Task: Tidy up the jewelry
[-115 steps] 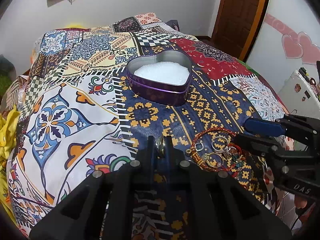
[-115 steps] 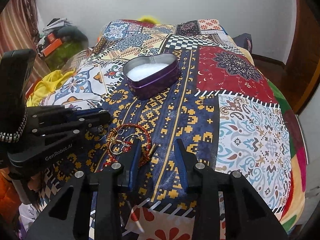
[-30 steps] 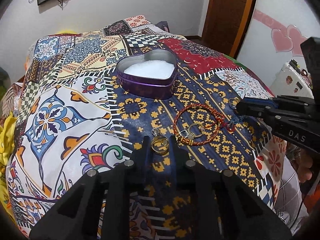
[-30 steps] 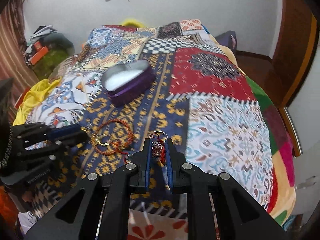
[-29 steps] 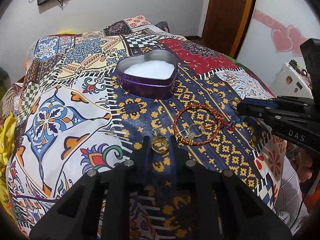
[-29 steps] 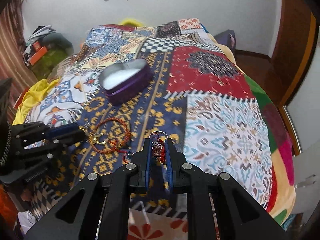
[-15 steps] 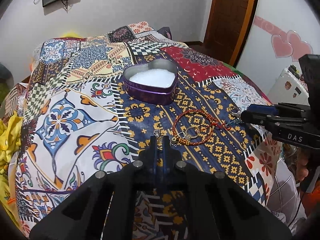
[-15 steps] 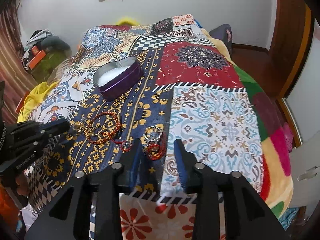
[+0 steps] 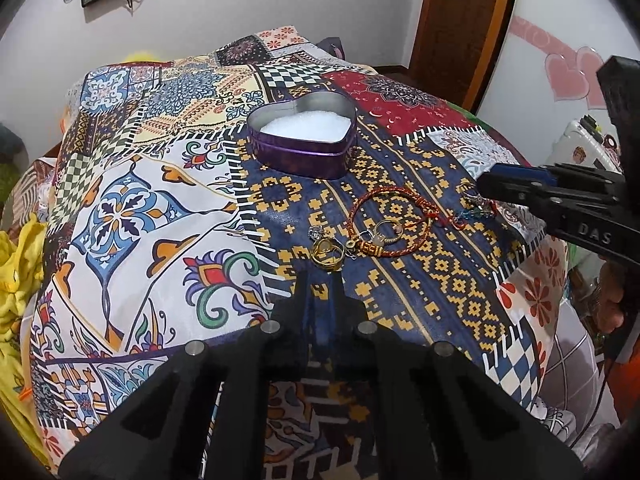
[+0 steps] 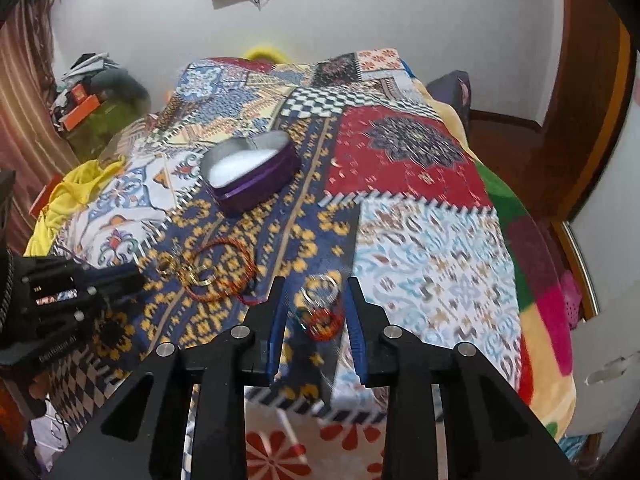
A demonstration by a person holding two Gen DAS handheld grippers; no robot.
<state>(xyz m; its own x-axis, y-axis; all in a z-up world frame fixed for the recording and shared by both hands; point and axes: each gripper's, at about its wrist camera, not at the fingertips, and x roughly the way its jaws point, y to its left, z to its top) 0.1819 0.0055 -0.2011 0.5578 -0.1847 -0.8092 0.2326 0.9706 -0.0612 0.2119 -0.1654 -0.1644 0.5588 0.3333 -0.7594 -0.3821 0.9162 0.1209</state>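
Left wrist view: left gripper [image 9: 320, 276] clenched on nothing, gold ring [image 9: 327, 253] lying just past its tips on the quilt [image 9: 132, 216]. Beyond, red cord bracelet [image 9: 390, 222], then the heart tin [image 9: 302, 140]. Right wrist view: right gripper [image 10: 316, 300] spread wide, red charm keyring [image 10: 322, 312] lying between its fingers.

Your purple heart-shaped tin [image 9: 303, 142], open and lined with white padding, sits upright on the bed. Nearer you lie a red cord bracelet [image 9: 390, 221] encircling a small gold ring [image 9: 389, 231], a gold band [image 9: 327, 253] just beside it, and a red-beaded charm [image 10: 322, 312] apart.
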